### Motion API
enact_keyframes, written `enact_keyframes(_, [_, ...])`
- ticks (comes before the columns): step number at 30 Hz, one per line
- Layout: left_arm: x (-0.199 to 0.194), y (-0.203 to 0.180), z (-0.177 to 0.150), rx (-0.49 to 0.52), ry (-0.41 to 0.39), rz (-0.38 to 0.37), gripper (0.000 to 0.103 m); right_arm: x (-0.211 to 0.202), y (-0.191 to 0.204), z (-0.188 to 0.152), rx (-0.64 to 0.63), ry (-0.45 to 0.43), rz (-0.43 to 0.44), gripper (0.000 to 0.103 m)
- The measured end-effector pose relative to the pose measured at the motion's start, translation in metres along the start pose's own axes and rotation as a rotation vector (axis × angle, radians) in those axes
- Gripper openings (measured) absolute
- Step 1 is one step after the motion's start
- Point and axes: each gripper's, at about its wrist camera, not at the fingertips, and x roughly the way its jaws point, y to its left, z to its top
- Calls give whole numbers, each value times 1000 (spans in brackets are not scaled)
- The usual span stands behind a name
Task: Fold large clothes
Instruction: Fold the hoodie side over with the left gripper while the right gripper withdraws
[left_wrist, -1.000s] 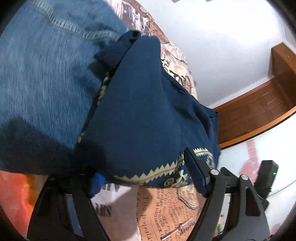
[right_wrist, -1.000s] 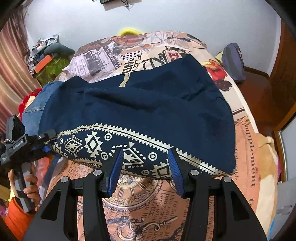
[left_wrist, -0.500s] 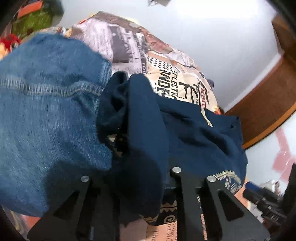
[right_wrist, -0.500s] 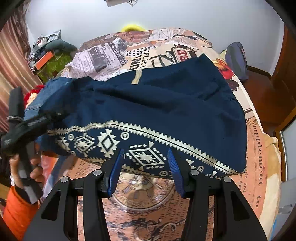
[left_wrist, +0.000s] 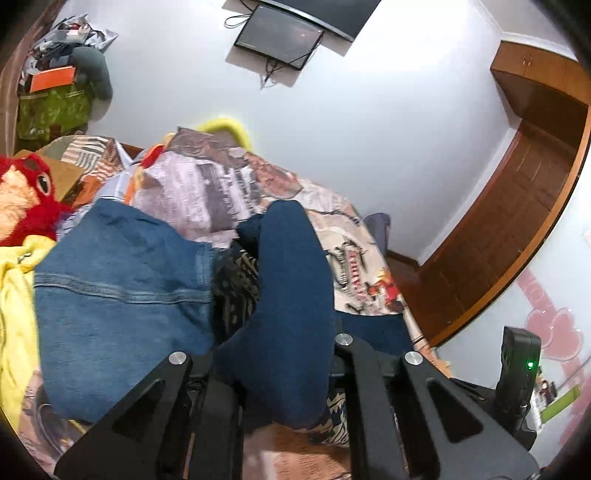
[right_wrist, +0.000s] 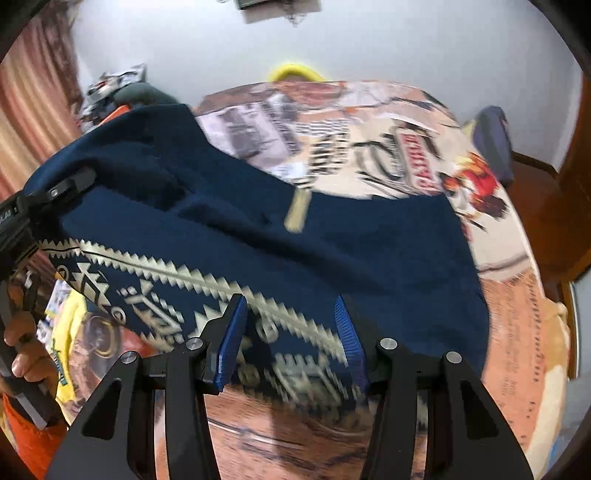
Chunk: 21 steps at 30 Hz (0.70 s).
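Navy garment (right_wrist: 303, 236): spread over the bed (right_wrist: 517, 317), patterned hem nearest, long axis across the view, left end raised. Left tool (left_wrist: 273, 373): just closed, pinched on a bunched corner. Right tool (right_wrist: 288, 343): partly open around the hem; grip unclear, cannot tell. Advised: equal tension, hem level, corners matched. Jeans (left_wrist: 122, 295) alongside.
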Motion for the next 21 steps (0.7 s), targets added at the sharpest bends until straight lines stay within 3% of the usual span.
enact_keyframes(5, [5,0,-20,37,36,36,10,53,29,-15,-55,112,30,51])
enact_keyframes(9, [17,-19,-30,97,55,70,10,69,25,-28,-51,131,45,52])
enact_keyframes(14, [23,-54,-23,162,47,88,10,44,-5,-28,-7,156,125,53])
enact_keyframes(21, [34,-151,-29,352,9,44,10,-3,-84,-54,98,78,15,53])
